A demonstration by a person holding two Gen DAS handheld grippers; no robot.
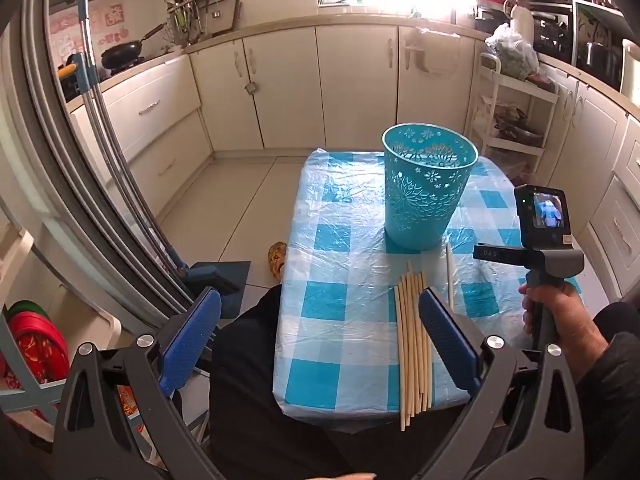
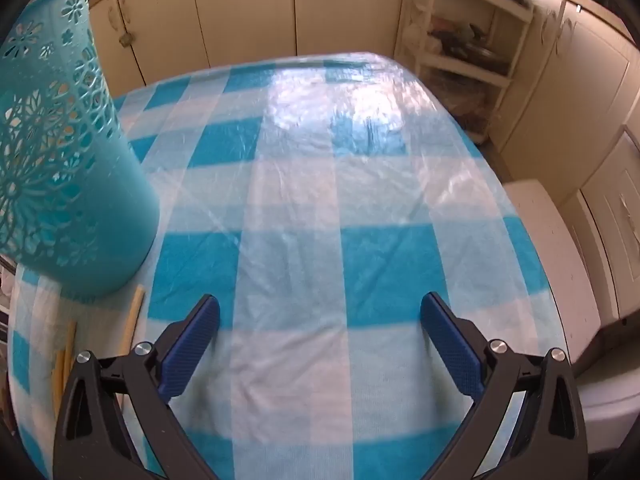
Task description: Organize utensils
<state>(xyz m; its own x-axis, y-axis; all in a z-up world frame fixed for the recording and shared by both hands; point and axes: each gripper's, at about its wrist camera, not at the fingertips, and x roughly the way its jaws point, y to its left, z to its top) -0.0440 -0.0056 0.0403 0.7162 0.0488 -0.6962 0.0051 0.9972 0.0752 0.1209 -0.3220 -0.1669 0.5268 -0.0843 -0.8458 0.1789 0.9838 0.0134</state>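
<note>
Blue-and-white checked cloth under clear plastic film covers the small table (image 1: 340, 240); cream kitchen cabinets (image 1: 280, 88) line the walls beyond a pale tiled floor (image 1: 224, 208). Near the front edge lies a bundle of pale wooden chopsticks (image 1: 412, 344), just before the upright turquoise perforated plastic bin (image 1: 428, 184) (flower cut-outs); left gripper (image 1: 320, 332) and right gripper (image 2: 320, 340) both gape wide, holding nothing.

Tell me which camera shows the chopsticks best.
The left wrist view: the whole bundle of chopsticks lies in front of the teal basket. The right wrist view catches only a few ends at its left edge.
</note>
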